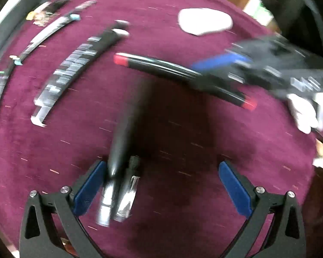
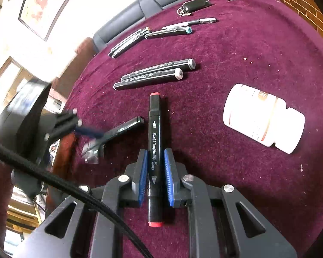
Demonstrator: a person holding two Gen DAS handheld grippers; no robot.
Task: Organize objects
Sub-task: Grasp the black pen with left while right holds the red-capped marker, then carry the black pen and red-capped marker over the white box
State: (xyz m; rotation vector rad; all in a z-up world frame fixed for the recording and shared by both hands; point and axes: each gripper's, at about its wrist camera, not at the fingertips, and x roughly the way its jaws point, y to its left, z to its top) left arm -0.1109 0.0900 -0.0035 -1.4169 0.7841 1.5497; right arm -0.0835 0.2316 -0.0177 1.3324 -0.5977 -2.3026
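Maroon cloth covers the table (image 1: pixel 204 129), and the left wrist view blurs across it. Its left gripper (image 1: pixel 161 189) has fingers spread wide, gripping nothing; a dark pen (image 1: pixel 122 150) lies against the left finger at seven o'clock, seemingly just nudged into line rather than grasped. Markers already rowed up fan toward ten o'clock, suggesting sorting by kind.

From the right wrist view, the right gripper (image 2: pixel 154 172) has its fingers clamped on the red-capped marker (image 2: pixel 154 142), gripped mid-barrel so it stays balanced, pointing toward twelve. Two grey-capped markers (image 2: pixel 155 74) lie paired just beyond, probably its destination. A white bottle (image 2: pixel 262 118) rests on its side at three o'clock.
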